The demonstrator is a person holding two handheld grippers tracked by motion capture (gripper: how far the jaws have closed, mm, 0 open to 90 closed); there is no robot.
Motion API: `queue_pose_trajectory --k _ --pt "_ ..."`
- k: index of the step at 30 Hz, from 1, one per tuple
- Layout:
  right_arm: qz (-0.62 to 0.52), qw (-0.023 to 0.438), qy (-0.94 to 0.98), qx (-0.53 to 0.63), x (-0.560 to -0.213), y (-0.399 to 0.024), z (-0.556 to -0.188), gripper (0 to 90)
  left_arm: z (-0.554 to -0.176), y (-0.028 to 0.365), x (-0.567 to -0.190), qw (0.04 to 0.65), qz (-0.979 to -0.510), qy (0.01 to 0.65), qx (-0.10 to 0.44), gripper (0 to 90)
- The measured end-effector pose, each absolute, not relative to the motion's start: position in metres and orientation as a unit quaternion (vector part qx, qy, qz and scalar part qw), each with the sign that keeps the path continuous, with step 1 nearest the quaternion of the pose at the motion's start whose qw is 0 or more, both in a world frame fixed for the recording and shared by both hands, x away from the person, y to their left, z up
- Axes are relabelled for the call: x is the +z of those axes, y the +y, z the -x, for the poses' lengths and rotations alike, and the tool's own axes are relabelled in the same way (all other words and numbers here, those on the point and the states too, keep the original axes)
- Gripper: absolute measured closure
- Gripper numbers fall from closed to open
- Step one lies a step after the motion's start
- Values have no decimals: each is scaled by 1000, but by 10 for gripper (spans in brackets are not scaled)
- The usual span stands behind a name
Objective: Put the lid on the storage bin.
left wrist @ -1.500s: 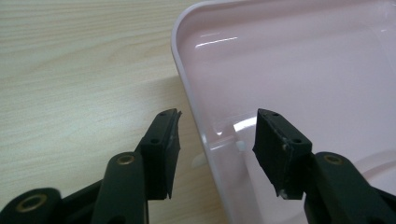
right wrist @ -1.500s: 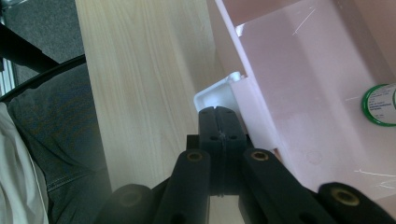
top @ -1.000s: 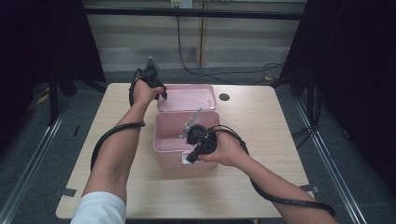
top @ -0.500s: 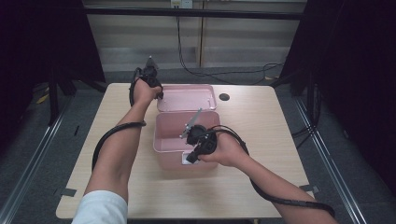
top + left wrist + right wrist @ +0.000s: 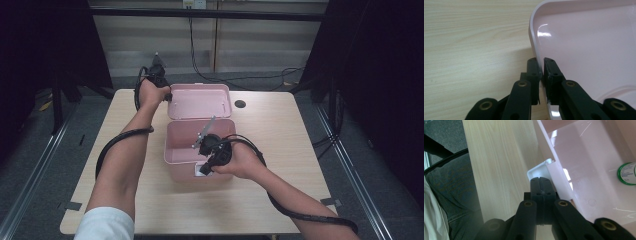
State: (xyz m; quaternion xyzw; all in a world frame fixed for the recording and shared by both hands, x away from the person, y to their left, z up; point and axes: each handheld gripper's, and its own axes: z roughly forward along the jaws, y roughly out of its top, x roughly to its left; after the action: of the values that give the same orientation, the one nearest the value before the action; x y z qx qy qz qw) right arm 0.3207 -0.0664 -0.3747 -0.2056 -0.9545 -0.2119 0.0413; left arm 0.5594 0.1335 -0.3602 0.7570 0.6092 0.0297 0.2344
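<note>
One pink box (image 5: 192,150) stands near the middle of the wooden worktop (image 5: 280,130), its single lid (image 5: 200,100) swung open and lying back toward the far edge. Two claws work on it, one in each hand.

The left claw (image 5: 541,67) is at the lid's left rim, toward the far left corner of the worktop. Its jaws have just been closing, and in the left gripper view they stand narrow, one jaw outside the lid's wall and one inside, with the thin pink rim pinched between the pads. In the high view the left hand (image 5: 150,92) sits just beside the lid's left edge, its cable looping down along the forearm.

The right claw (image 5: 541,185) is at the box's near wall, on the side facing the person. In the right gripper view its two jaws are pressed together with no gap, their tips up against one white latch (image 5: 540,171) on the front of the box. Whether they grip any part of it I cannot tell. Inside the box, one round container with a green ring (image 5: 627,173) lies against the wall. In the high view the right hand (image 5: 240,160) rests over the box's near rim.
</note>
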Motion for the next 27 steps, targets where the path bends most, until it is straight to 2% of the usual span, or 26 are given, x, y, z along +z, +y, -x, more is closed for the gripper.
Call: queue_pose_trajectory --k 27 --pt "229 44 -949 -210 -374 -64 -323 900 -538 148 -308 246 -757 606 15 872"
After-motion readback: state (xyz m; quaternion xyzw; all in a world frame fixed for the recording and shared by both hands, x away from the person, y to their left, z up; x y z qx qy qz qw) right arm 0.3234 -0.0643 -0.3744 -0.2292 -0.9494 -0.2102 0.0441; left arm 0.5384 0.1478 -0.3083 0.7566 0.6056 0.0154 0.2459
